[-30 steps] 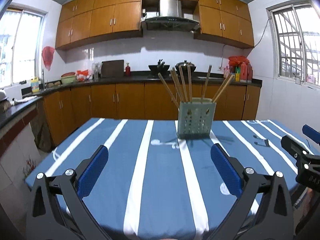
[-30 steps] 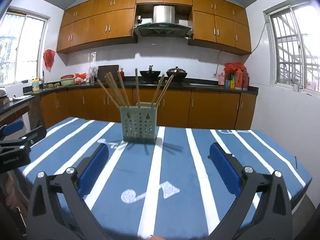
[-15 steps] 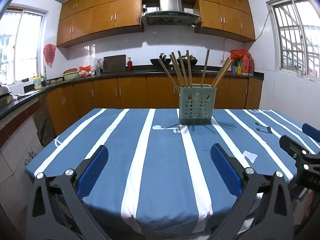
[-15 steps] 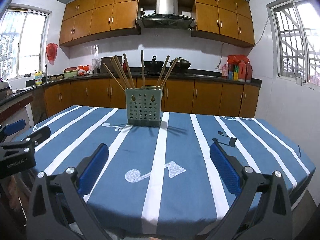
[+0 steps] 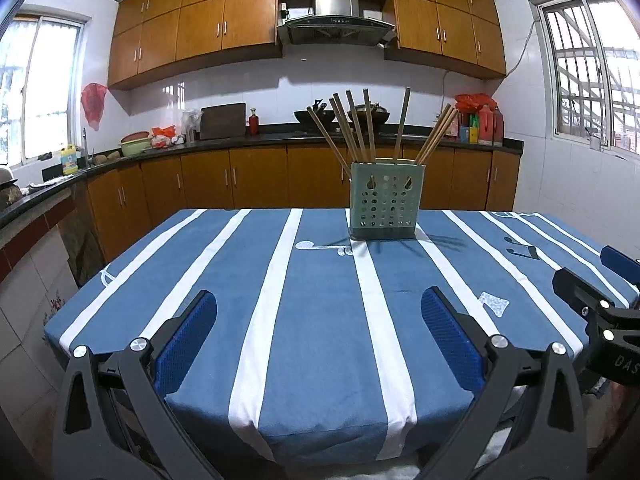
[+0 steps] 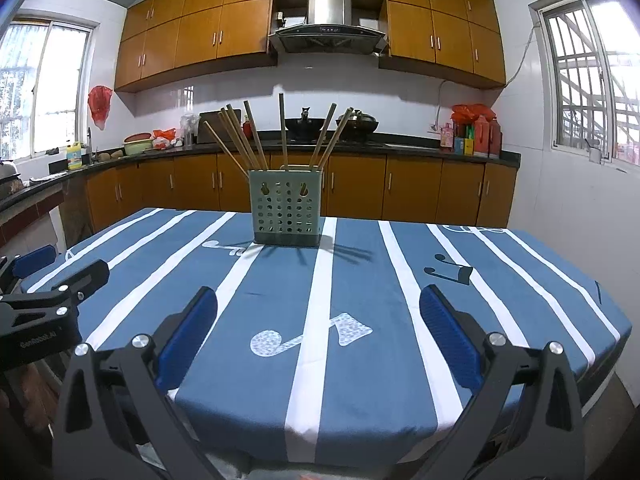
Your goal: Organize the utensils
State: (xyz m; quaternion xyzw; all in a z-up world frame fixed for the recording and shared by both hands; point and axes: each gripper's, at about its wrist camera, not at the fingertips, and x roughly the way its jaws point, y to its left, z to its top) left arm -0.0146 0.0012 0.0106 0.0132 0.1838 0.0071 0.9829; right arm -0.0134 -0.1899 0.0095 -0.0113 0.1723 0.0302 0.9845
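A pale green perforated utensil holder (image 5: 386, 200) (image 6: 286, 207) stands upright toward the far side of the table, with several wooden chopsticks (image 5: 362, 126) (image 6: 248, 138) fanned out of its top. My left gripper (image 5: 318, 330) is open and empty, hovering over the near table edge, well short of the holder. My right gripper (image 6: 318, 328) is likewise open and empty at the near edge. Each gripper shows at the side of the other's view: the right one (image 5: 600, 300), the left one (image 6: 48, 292).
The table (image 5: 200, 280) (image 6: 500, 300) wears a blue cloth with white stripes and music notes. Behind it run wooden cabinets and a dark counter (image 5: 240, 142) with pots, bottles and a basin. Windows flank the room on both sides.
Both grippers have drawn back and dropped lower toward the near table edge; the holder now looks farther away. Both stay open and empty.
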